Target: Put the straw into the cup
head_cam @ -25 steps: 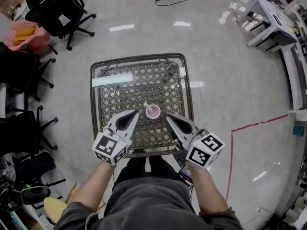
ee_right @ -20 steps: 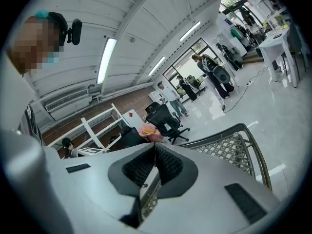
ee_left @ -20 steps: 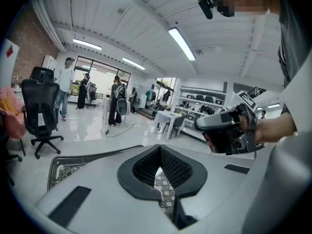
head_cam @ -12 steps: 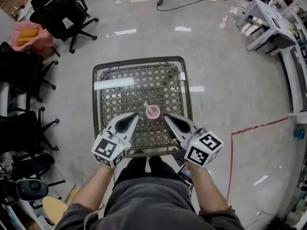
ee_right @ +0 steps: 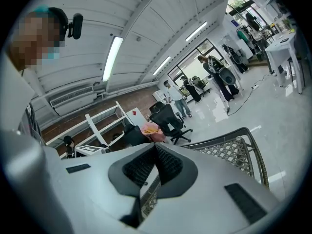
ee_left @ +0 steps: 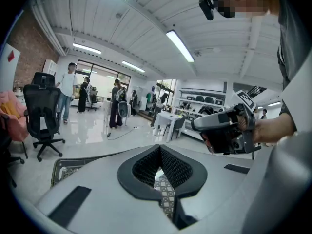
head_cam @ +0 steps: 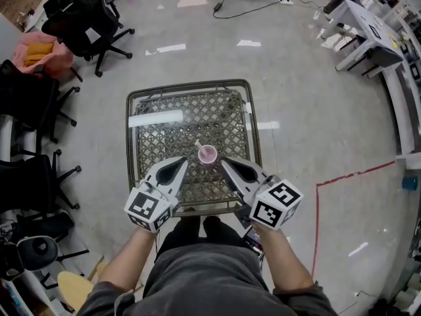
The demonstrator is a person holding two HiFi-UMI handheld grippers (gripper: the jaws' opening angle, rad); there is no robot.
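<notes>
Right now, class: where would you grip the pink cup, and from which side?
Probably its round side wall, straddled low and level from the near right: the cup stands upright with its mouth up, and the straw sticks out at its far-left rim.

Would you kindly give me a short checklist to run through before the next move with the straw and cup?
1. Straw in cup: the straw appears to lean out of the pink cup: ok.
2. Cup upright on the table: ok.
3. Left gripper jaws together, nothing between them: ok.
4. Right gripper jaws together, nothing between them: ok.
5. Left gripper apart from the cup: ok.
6. Right gripper apart from the cup: its tip is very near the rim, cannot tell.
</notes>
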